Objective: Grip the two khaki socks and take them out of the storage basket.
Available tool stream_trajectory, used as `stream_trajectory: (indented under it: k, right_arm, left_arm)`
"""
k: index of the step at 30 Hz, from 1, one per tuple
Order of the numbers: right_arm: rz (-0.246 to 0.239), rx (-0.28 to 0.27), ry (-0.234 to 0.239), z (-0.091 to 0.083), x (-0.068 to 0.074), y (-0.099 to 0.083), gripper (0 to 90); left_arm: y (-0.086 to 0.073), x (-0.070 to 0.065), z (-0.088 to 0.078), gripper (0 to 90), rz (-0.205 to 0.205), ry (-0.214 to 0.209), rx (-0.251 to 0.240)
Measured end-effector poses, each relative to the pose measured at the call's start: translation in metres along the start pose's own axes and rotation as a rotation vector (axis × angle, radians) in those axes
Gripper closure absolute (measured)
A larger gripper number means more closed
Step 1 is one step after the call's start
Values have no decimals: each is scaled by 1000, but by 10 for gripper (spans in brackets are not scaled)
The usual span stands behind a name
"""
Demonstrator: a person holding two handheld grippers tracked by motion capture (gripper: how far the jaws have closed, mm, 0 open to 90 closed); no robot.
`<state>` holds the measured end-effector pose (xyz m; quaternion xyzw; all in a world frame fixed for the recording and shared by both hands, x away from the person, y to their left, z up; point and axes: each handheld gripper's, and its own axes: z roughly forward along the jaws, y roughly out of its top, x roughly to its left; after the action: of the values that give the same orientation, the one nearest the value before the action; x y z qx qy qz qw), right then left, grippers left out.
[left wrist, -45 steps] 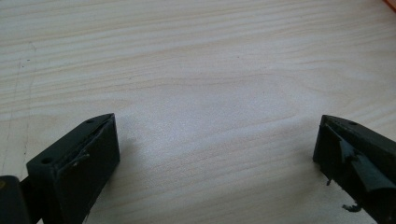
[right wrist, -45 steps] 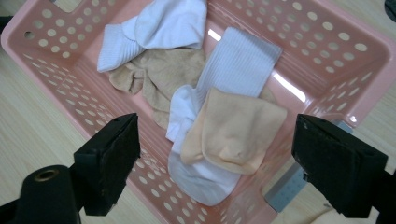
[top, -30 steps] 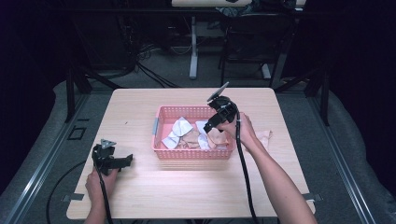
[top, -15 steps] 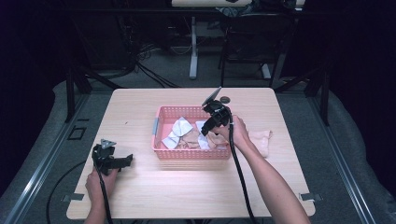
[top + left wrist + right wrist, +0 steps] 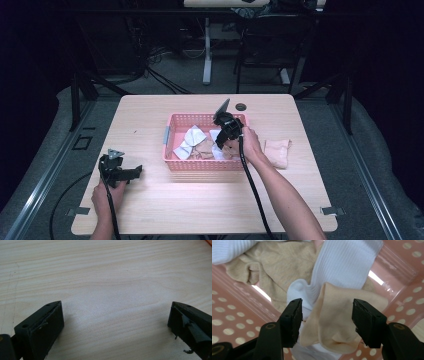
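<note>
A pink perforated basket (image 5: 172,161) sits mid-table with white and tan socks inside. My right gripper (image 5: 225,137) reaches down into its right end. In the right gripper view the jaws stand open around a peach sock (image 5: 332,317) that lies on a white ribbed sock (image 5: 347,263); a tan sock (image 5: 264,267) lies farther in. The pads (image 5: 295,320) are apart from the cloth. My left gripper (image 5: 131,172) rests low over the table's front left, jaws wide open over bare wood (image 5: 107,290).
A folded peach sock (image 5: 278,151) lies on the table just right of the basket, beside the right hand. A dark round hole (image 5: 241,106) sits in the tabletop behind the basket. Chairs and cables stand beyond the far edge.
My right gripper has moved left from the basket's right rim and dipped into the basket over the socks. The peach sock by the basket now lies uncovered. The left gripper has stayed put.
</note>
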<state>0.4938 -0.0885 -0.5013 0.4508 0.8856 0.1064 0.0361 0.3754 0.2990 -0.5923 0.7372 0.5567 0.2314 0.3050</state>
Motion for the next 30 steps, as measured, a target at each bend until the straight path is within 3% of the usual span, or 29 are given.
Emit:
stream_trajectory:
  k: [4, 9, 11, 14, 20, 28, 30]
  right_arm:
    - [22, 25, 24, 7, -1, 1, 423]
    - [38, 11, -7, 14, 2, 2, 425]
    - [16, 27, -40, 15, 4, 3, 437]
    - [18, 22, -57, 16, 4, 3, 508]
    - [36, 20, -43, 14, -2, 0, 654]
    - [48, 0, -26, 7, -8, -6, 677]
    - [50, 0, -25, 7, -10, -7, 725]
  left_arm:
    - [0, 0, 0, 3, 0, 0, 0]
    - [0, 0, 0, 3, 0, 0, 0]
    - [0, 0, 0, 3, 0, 0, 0]
    - [0, 0, 0, 3, 0, 0, 0]
    - [0, 0, 0, 3, 0, 0, 0]
    - [0, 0, 0, 3, 0, 0, 0]
    - [0, 0, 0, 3, 0, 0, 0]
